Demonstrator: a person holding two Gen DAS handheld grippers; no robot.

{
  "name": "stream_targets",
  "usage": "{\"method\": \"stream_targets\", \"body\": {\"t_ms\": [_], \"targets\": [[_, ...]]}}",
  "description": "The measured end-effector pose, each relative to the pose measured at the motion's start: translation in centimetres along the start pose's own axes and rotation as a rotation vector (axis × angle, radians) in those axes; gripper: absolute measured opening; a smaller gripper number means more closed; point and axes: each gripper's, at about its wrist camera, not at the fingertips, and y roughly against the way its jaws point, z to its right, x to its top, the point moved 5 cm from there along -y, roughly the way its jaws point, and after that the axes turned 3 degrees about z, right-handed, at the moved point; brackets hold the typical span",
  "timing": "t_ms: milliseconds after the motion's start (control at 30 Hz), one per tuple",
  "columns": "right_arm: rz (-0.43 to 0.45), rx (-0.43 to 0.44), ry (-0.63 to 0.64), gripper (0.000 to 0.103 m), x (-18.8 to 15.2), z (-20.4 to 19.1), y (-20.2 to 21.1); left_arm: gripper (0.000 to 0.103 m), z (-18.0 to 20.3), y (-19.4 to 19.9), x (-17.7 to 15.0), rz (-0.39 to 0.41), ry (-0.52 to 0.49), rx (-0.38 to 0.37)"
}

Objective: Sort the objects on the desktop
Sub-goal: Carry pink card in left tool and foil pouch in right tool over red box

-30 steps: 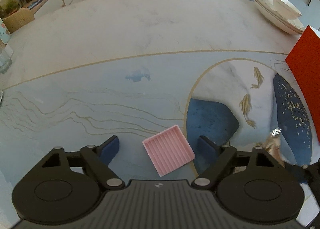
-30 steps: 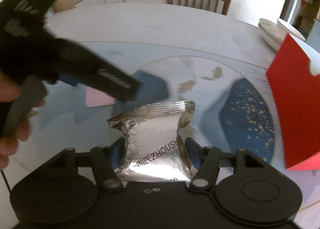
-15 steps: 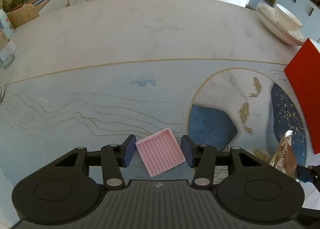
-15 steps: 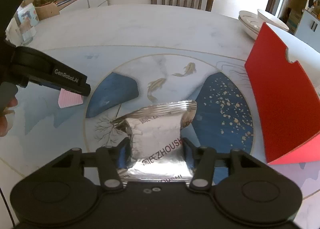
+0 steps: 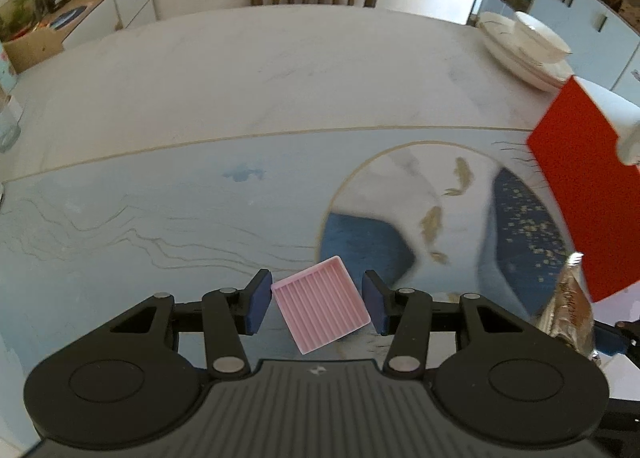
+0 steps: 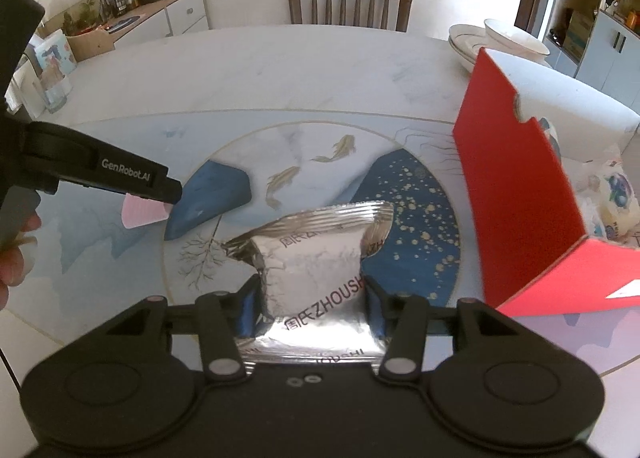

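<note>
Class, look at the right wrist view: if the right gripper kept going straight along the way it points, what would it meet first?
Probably the table mat, near its blue patch. The right gripper, holding the silver snack packet, tilts down towards it; the red box sits off to the right. Depth is uncertain.

We see bright daylight on the pale bench (image 5: 280, 70), glare on the foil packet (image 6: 316, 258), strong fisheye bending at edges, slight motion blur.
</note>
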Motion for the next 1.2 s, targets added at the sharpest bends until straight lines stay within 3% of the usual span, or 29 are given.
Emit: {"method": "stream_targets", "body": {"t_ms": [400, 733, 1200], "targets": [[0.031, 0.031, 0.0, 0.05, 0.7, 2.2, 3.3, 0.048, 3.7, 3.3, 0.2, 0.048, -0.067, -0.028], [0.059, 0.049, -0.008, 0.05, 1.4, 5.4, 6.6, 0.048, 6.7, 6.1, 0.0, 0.058, -0.095, -0.104], [0.081, 0.014, -0.003, 0.05, 2.1, 11.6, 10.3, 0.048, 14.3, 9.4, 1.0, 0.125, -0.174, -0.199]]}}
